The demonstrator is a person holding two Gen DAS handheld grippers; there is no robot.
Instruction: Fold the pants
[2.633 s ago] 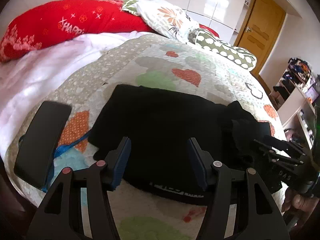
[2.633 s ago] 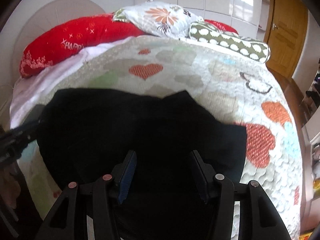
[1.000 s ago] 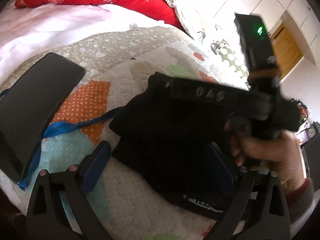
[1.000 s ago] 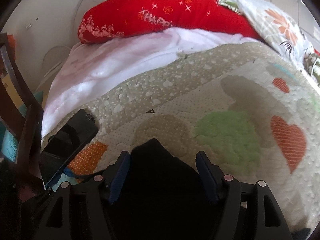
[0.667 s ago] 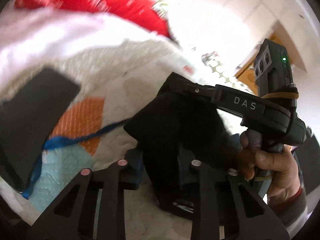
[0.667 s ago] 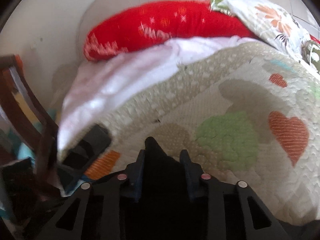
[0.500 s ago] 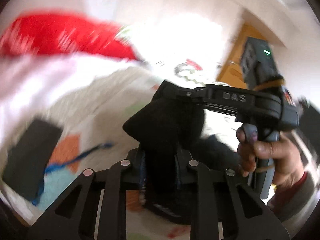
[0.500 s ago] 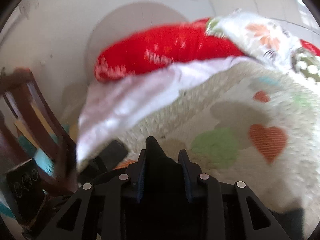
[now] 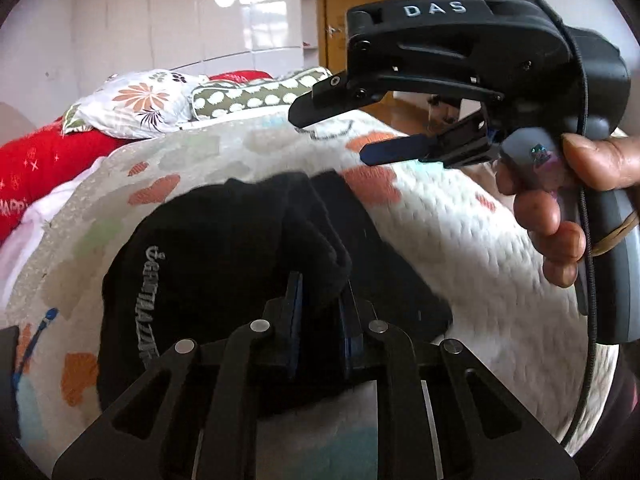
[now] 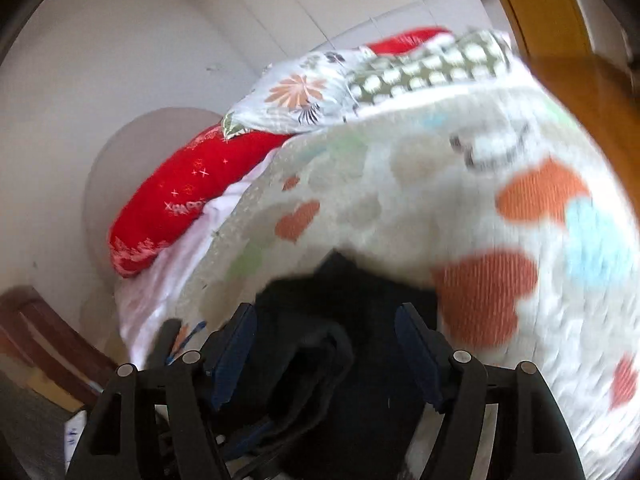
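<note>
The black pants [image 9: 224, 248] lie bunched on the quilted bed cover, a white printed waistband showing at their left edge. My left gripper [image 9: 318, 292] is shut on a thick fold of the pants at their near edge. My right gripper [image 9: 332, 132] shows in the left wrist view, held in a hand above the quilt to the right of the pants, open and empty. In the right wrist view the right gripper [image 10: 324, 324] is open above the black pants [image 10: 352, 304], its fingers apart on either side.
The heart-patterned quilt [image 9: 440, 216] covers the bed. A red pillow [image 10: 180, 196], a floral pillow [image 9: 140, 100] and a green dotted bolster [image 9: 260, 92] lie at the head. A blue cord [image 9: 36, 340] lies at the left. A wooden door [image 9: 352, 12] stands behind.
Both grippers closed on the pants and lifted a fold across. Since then the right gripper has opened and let go; the left still holds the fold.
</note>
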